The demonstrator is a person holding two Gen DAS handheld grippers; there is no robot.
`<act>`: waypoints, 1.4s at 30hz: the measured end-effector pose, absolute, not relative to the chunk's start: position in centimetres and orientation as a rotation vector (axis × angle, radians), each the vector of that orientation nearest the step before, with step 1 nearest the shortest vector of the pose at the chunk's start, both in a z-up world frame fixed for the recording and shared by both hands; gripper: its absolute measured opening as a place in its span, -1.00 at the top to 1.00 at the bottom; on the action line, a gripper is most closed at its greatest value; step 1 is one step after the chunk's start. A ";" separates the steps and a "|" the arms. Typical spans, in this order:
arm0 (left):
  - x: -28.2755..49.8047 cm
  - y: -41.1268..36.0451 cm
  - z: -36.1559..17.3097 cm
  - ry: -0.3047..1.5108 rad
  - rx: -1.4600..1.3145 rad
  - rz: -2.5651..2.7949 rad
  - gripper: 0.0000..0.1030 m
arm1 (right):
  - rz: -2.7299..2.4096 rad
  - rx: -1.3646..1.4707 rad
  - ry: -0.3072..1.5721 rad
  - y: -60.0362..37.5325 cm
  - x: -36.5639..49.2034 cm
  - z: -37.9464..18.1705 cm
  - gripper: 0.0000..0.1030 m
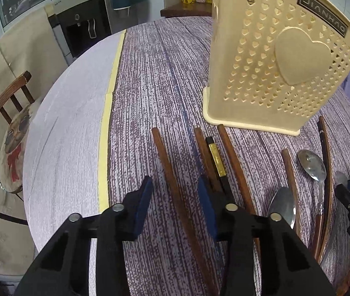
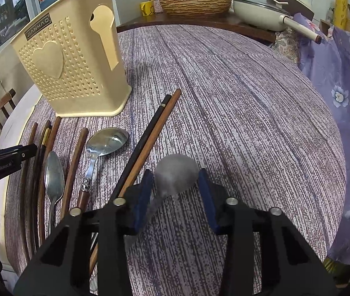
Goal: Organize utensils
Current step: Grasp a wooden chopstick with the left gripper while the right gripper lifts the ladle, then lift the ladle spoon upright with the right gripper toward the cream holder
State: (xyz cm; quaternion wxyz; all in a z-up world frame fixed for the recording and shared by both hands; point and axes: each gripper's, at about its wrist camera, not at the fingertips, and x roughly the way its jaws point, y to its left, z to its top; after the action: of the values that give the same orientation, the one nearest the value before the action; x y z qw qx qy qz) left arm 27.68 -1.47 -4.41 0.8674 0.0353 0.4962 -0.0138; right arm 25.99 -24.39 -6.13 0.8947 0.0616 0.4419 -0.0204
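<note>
A cream perforated utensil holder (image 1: 273, 61) with a heart stands upright on the purple-striped table; it also shows in the right wrist view (image 2: 68, 66). Several brown chopsticks and a black one with a gold band (image 1: 216, 162) lie in front of it. My left gripper (image 1: 175, 197) is open, straddling a brown chopstick (image 1: 170, 172) on the table. Two metal spoons (image 1: 311, 165) (image 1: 282, 207) lie to its right. My right gripper (image 2: 176, 185) is open around a blurred grey spoon (image 2: 177, 175). A black and brown chopstick pair (image 2: 150, 138) lies beside it.
A wooden chair (image 1: 9, 101) stands left of the table. Yellow tape (image 1: 108, 113) runs along the cloth. A wicker basket (image 2: 194, 1), a pan (image 2: 268, 12) and a yellow mug (image 2: 146, 7) sit on the counter behind. Floral fabric (image 2: 342, 93) hangs at right.
</note>
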 end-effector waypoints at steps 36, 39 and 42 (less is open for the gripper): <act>23.6 -0.3 7.7 0.697 -0.011 -0.066 0.85 | 0.172 -0.040 0.601 -26.2 23.5 3.4 0.92; 23.3 -0.7 7.9 0.690 -0.005 -0.076 0.85 | 0.184 -0.007 0.630 -26.5 24.0 2.9 0.92; 23.4 -0.6 7.8 0.691 -0.011 -0.074 0.85 | 0.142 0.054 0.666 -27.5 24.7 2.1 0.86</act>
State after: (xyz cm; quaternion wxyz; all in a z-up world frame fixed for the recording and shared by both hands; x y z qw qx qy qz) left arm 23.43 -0.59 7.78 0.9402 -0.0054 0.3386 -0.0361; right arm 24.68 -27.49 2.05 0.9423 0.0266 0.3263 0.0695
